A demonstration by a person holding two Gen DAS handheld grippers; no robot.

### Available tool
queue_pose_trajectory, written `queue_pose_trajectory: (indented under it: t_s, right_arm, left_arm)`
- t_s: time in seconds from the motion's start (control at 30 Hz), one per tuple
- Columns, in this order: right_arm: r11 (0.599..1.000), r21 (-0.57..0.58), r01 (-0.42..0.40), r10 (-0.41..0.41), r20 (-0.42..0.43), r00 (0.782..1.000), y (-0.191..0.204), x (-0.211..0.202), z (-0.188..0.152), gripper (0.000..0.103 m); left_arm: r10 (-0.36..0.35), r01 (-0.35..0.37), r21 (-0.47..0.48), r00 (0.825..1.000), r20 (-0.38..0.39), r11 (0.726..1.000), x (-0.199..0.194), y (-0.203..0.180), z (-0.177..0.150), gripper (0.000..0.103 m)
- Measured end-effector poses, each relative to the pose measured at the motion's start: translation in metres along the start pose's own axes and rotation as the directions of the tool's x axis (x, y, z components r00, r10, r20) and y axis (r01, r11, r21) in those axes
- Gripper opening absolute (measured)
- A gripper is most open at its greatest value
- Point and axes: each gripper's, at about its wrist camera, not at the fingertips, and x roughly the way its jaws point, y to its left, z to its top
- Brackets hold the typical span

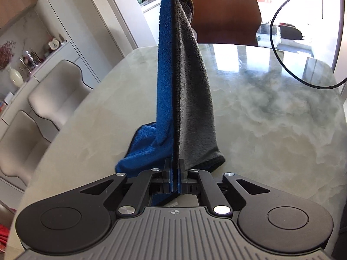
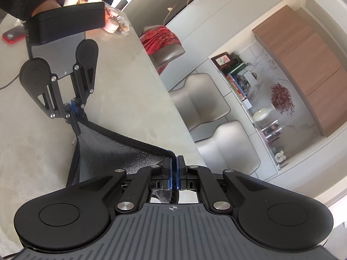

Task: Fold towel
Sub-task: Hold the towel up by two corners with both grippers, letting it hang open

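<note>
Hanging towel (image 1: 190, 82) between both hand-held grippers (image 1: 174, 173)

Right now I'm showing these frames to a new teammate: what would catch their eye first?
First, the blue-and-grey towel stretched taut in mid-air between the left gripper and the right gripper, both clamped on its edge, its lower part on the marble table. Next, the brown chair at the table's far side.
</note>
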Motion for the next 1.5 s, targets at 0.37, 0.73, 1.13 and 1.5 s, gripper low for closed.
queue_pose_trajectory:
  t_s: [0.37,0.73,1.13,1.5]
  right_arm:
    - [0.986,0.115,0.125,-0.132,0.064,0.989,-0.026,-0.004,0.013,0.003]
    - [0.947,0.17,0.272,-0.297,0.14,0.945,-0.083,0.017,0.049,0.003]
    - [0.936,0.107,0.336,-0.347,0.109,0.932,-0.142,0.084,0.065,0.003]
    - [0.956,0.023,0.292,-0.293,0.076,0.953,-0.107,0.083,0.044,0.004]
  left_arm:
    - [0.302,-0.303,0.016,0.952,0.039,0.953,-0.054,0.04,0.03,0.002]
    - [0.563,-0.571,0.085,0.82,0.104,0.816,-0.102,0.11,0.095,0.003]
    - [0.623,-0.628,0.075,0.778,0.078,0.775,-0.075,0.183,0.148,0.003]
    - [0.562,-0.56,0.157,0.826,0.032,0.814,-0.05,0.139,0.104,0.003]
